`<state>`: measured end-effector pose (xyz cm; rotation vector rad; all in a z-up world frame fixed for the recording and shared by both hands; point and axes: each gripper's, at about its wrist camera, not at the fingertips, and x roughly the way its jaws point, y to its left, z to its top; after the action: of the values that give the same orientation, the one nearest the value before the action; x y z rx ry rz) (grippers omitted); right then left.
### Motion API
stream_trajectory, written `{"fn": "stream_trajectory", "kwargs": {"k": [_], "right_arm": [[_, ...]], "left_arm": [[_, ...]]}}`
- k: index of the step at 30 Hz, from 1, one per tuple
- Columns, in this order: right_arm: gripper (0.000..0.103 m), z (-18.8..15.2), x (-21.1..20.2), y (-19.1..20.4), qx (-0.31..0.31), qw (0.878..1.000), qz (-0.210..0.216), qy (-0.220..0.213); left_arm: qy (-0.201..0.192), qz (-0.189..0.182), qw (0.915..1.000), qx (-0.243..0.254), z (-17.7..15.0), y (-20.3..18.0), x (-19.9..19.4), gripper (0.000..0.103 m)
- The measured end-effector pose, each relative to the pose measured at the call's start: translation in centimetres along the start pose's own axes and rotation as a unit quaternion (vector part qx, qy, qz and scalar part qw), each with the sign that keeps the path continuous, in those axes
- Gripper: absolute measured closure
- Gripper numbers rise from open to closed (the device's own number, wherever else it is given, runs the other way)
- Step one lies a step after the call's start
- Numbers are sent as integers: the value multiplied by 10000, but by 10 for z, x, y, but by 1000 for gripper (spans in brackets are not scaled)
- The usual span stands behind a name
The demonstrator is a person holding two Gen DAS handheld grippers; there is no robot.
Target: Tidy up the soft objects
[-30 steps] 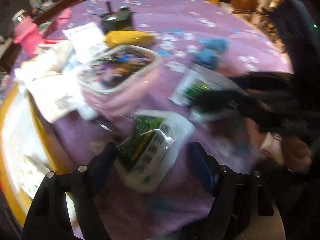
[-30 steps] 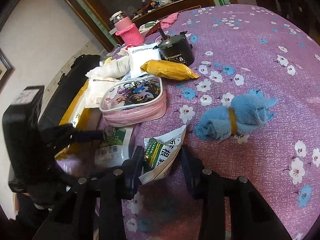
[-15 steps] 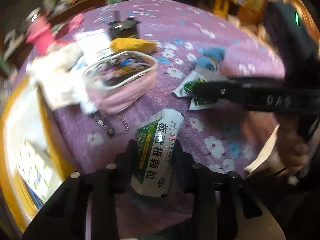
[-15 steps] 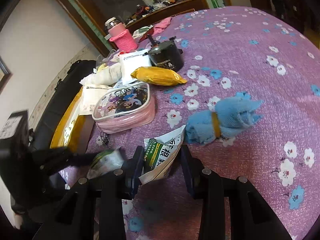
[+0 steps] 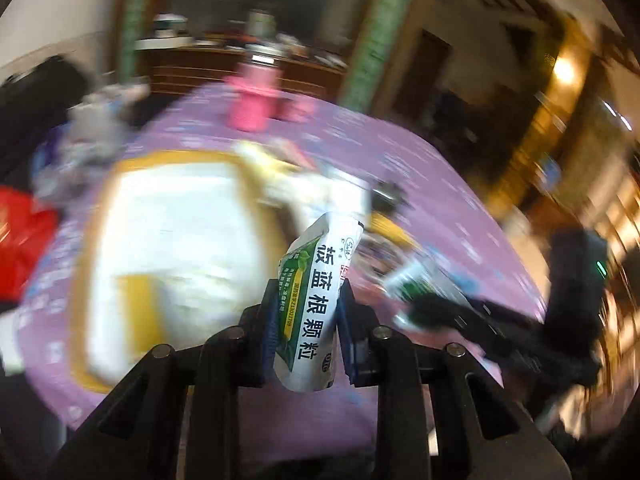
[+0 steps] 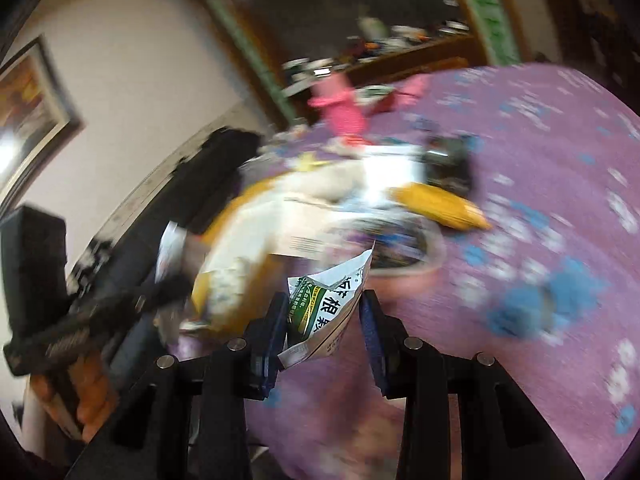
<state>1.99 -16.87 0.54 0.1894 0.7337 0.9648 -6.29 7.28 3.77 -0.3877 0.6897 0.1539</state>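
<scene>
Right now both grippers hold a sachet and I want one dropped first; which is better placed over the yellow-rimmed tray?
Left, probably. Its sachet hangs beside the tray; the right gripper sits further off.

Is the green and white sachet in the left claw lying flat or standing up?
Standing up: the sachet is pinched upright in the left claw, its top above the purple tablecloth.

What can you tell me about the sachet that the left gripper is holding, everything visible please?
The green-and-white sachet is a soft, flat pouch of glossy film, printed with large dark Chinese characters on white beside a green leafy panel. It stands nearly upright, leaning slightly right, lifted above the purple tablecloth. The left gripper is shut on its lower half; both blue-padded fingers press its side edges. Its sealed top looks slightly crumpled.
</scene>
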Motion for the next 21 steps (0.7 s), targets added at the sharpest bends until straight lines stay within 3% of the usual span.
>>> {"fn": "stream_trajectory", "kwargs": {"k": [3, 8, 11, 14, 15, 18, 21], "right_arm": [[67, 12, 22, 34, -374, 9989, 271, 73], [66, 35, 75, 86, -824, 9958, 252, 322], [66, 46, 115, 112, -1203, 9912, -241, 499], [65, 48, 149, 128, -1444, 9837, -780, 731], [64, 48, 157, 130, -1450, 9827, -813, 812], [47, 46, 169, 131, -1295, 9848, -726, 899], [44, 45, 162, 129, -1206, 9879, -574, 794]], "left_arm": [[-12, 555, 9975, -448, 12, 43, 8, 79], [187, 910, 9911, -949, 33, 91, 38, 79], [196, 873, 9912, -979, 42, 105, 65, 79], [529, 1021, 9892, -913, 41, 110, 87, 78], [563, 1024, 9889, -916, 38, 111, 88, 76], [589, 851, 9892, -1040, 31, 115, 89, 61], [428, 742, 9906, -1064, 30, 113, 80, 51]]}}
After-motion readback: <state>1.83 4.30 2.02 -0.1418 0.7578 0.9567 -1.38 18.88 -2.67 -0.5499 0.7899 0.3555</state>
